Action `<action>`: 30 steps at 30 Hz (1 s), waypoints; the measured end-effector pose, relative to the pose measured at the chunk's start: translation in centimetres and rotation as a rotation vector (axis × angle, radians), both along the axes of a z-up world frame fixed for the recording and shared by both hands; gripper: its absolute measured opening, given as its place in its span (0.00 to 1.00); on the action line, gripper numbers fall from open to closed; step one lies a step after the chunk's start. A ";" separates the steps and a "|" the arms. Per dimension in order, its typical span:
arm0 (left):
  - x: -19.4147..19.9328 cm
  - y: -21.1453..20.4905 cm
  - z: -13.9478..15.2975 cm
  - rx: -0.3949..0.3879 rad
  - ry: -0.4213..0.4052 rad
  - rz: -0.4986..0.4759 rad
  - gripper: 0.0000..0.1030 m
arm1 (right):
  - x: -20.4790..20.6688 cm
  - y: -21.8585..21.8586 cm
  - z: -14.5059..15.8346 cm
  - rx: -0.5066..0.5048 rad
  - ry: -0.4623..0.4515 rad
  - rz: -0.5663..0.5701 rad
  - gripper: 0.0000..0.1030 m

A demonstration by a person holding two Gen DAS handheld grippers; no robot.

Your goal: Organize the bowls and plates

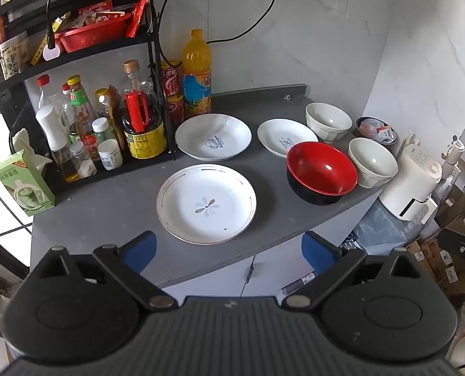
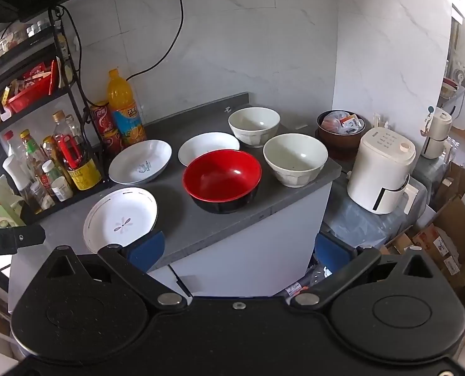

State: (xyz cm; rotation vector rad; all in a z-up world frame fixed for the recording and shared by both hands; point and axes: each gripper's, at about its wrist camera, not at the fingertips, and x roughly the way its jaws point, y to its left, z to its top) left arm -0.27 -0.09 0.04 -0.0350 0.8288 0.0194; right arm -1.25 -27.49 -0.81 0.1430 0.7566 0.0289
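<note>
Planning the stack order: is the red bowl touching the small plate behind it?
Cannot tell. In both wrist views the red bowl's rim overlaps the small plate's near edge, hiding where their bases sit on the counter, so neither contact nor gap shows.

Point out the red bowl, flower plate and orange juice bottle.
red bowl (image 2: 221,175), right wrist view, inner wall.
flower plate (image 1: 206,203), left wrist view, centre flower.
orange juice bottle (image 1: 196,89), left wrist view, label.

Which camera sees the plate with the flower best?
The left wrist view: the flower plate lies whole, near the middle, nothing covering it. In the right wrist view the flower plate sits off to the side, its near edge hidden behind the right claw.
</note>
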 end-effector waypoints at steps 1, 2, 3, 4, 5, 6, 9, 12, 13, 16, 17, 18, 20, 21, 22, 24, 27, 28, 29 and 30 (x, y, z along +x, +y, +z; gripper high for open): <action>0.3 0.0 0.0 0.006 -0.001 -0.001 0.95 | 0.1 0.0 0.0 0.000 0.003 -0.004 1.00; 0.3 0.0 0.1 0.002 0.001 -0.002 0.95 | 0.2 -0.1 0.0 0.002 0.003 -0.007 1.00; 0.4 0.1 0.1 0.001 0.002 -0.004 0.95 | 0.3 0.0 0.0 0.005 0.003 -0.007 1.00; 0.6 0.4 0.2 0.003 0.002 -0.007 0.95 | 0.3 0.0 0.0 0.005 0.003 -0.006 1.00; 0.7 0.5 0.2 0.002 0.002 -0.009 0.95 | 0.3 -0.1 0.0 0.002 0.003 -0.008 1.00; 0.7 0.4 0.1 0.003 0.002 -0.009 0.95 | 0.3 -0.1 0.0 0.000 0.004 -0.012 1.00; 0.7 0.2 -0.2 0.003 0.001 -0.010 0.95 | 0.3 -0.2 0.0 0.007 0.010 -0.024 1.00; 1.0 0.0 -0.3 0.006 0.009 -0.010 0.95 | 0.4 -0.2 -0.2 0.003 0.019 -0.031 1.00; 1.2 0.0 -0.4 0.001 0.012 -0.010 0.95 | 0.5 -0.3 -0.3 0.002 0.022 -0.033 1.00; 1.8 0.0 -0.7 0.002 0.039 -0.007 0.95 | 0.6 -0.2 -0.4 -0.004 0.032 -0.038 1.00; 2.0 0.0 -0.8 -0.002 0.044 -0.010 0.95 | 0.8 -0.2 -0.4 -0.009 0.034 -0.042 1.00; 2.2 0.0 -0.8 -0.006 0.048 -0.015 0.95 | 1.0 -0.2 -0.5 -0.013 0.037 -0.044 1.00; 2.5 0.0 -1.1 0.016 0.042 -0.018 0.95 | 1.3 -0.1 -0.8 -0.013 0.044 -0.044 1.00; 2.5 -0.1 -1.3 0.029 0.035 -0.021 0.95 | 1.4 -0.1 -1.0 -0.006 0.045 -0.040 1.00; 2.7 -0.1 -1.5 0.032 0.035 -0.021 0.95 | 1.5 -0.1 -1.1 0.005 0.044 -0.034 1.00; 3.0 0.1 -1.8 0.035 0.061 -0.015 0.95 | 1.7 -0.3 -1.2 0.026 0.045 -0.039 1.00; 3.4 0.3 -2.1 0.041 0.072 -0.002 0.95 | 2.1 -0.5 -1.5 0.029 0.048 -0.064 1.00; 3.5 0.4 -2.1 0.042 0.071 0.003 0.95 | 2.3 -0.5 -1.6 0.028 0.049 -0.068 1.00; 3.5 0.4 -2.2 0.020 0.066 0.004 0.95 | 2.4 -0.5 -1.7 0.027 0.048 -0.072 1.00; 3.6 0.4 -2.2 0.023 0.068 0.003 0.95 | 2.4 -0.5 -1.8 0.026 0.050 -0.077 1.00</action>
